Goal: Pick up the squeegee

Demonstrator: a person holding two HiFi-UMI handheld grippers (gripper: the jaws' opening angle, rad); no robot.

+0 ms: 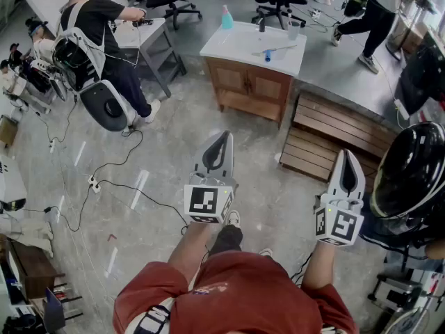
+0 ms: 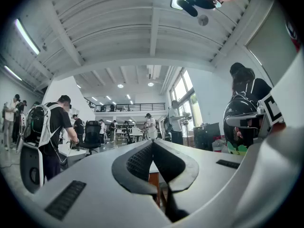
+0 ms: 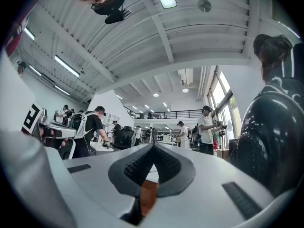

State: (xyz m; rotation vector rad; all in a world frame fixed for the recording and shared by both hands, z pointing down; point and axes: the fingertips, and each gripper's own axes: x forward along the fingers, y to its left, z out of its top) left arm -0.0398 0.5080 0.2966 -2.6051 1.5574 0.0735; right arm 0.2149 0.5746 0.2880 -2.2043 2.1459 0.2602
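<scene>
one bottle (image 1: pixel 227 18), one squeegee (image 1: pixel 270 51) on countertop (image 1: pixel 233 46)

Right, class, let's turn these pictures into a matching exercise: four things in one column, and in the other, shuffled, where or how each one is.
Things
1. squeegee
2. spray bottle
3. wooden pallet
4. left gripper

Places and states
A. on the floor beside the cabinet
B. jaws together, nothing between them
C. lying flat on the countertop
D. standing upright at a back corner of the countertop

Pairs: 1-C, 2-D, 3-A, 4-B
</scene>
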